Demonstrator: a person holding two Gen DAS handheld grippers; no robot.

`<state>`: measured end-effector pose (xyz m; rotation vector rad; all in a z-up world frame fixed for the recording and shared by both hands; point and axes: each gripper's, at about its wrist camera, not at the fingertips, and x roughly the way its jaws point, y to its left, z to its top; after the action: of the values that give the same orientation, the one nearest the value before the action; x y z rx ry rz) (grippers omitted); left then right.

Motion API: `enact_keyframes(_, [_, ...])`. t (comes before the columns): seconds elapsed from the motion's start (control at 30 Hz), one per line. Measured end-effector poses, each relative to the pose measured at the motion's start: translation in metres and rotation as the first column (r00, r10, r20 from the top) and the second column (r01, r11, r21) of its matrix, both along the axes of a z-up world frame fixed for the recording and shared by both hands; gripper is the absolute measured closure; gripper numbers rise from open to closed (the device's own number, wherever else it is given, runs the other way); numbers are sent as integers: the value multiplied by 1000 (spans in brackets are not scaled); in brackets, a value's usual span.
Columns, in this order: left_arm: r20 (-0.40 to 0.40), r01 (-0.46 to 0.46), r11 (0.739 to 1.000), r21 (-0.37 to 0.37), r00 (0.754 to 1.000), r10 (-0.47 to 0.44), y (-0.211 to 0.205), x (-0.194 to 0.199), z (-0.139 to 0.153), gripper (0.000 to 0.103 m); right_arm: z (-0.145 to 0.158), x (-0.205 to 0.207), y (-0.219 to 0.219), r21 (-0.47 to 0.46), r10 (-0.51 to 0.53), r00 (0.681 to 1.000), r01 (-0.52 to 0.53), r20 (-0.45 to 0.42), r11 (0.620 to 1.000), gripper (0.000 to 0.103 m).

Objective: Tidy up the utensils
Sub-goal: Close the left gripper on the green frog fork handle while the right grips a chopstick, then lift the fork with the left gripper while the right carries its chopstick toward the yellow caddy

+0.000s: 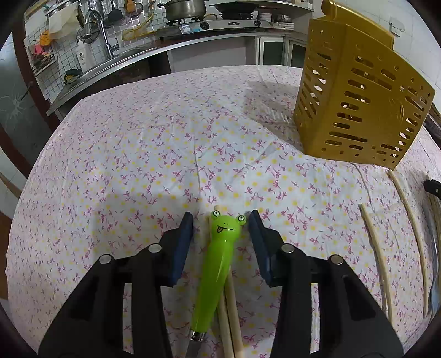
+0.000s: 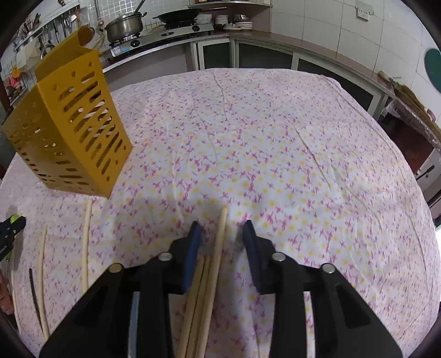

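Utensils lie between both sets of jaws. The left gripper [image 1: 222, 220] tilts steeply down over the near edge of the table [image 1: 132, 154], its jaws part open with a gap on each side of a green frog-faced handle [image 1: 217, 256] and the chopsticks [image 1: 230, 311] under it; the pads touch neither. The handle ends in a metal collar; what tool it belongs to is hidden. The right gripper [image 2: 222, 228] tilts down likewise near the same edge, jaws part open around a bundle of chopsticks [image 2: 212, 267]. The left pad looks to rest against the bundle, while the right pad stands clear of it, so nothing is clamped.

Between the two grippers, loose chopsticks [image 2: 85, 242] lie on the flowered tablecloth [image 2: 275, 154]. Beyond them, toward the far edge, stands a yellow slotted utensil holder [image 2: 74, 129], with pale sticks showing through its slots. No writing on any of these can be read. Behind the table runs a kitchen counter with a stove [image 1: 204, 23], a pot [image 1: 184, 8] and a sink tap [image 1: 96, 30].
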<state>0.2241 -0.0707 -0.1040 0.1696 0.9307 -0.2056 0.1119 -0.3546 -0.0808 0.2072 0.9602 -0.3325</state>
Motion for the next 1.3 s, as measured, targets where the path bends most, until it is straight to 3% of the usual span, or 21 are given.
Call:
enact_keyframes(0.07, [2,5,1000,-1,1000,-5,0,-1,-1,64,-1,9,2,-20,13,1000,-13,-13,1000,80])
enact_keyframes(0.13, [3,7,1000,-7,1000,-7,1,-2,-1,65,-2,14,2,-18,22,1000,-23,-15,1000,91])
enact_keyframes(0.23, [3,2,1000,-17,1000,-2,3,-3,1,81,0,15,0,0,28,999,-28,-17,1000,96])
enact_keyframes(0.27, [1,1,1000,-19,1000,-1,3,-3,1,82,1,15,-1,14,29,999,-29,-14,999,97])
enact_keyframes(0.5, [-10,-6,997,-80,1000,5,12,-2,10,83,17,2,0,18,41,999,-42,32,999,98])
enact_keyframes(0.93, [79,-6,992,-127,997,16,23,-19,62,83,61,-20,3,18,53,990,-56,134,998,97])
enact_keyframes(1.3, [178,-4,990,-140,984,30,35,-44,107,84,113,-59,12,-11,72,963,-72,260,997,97])
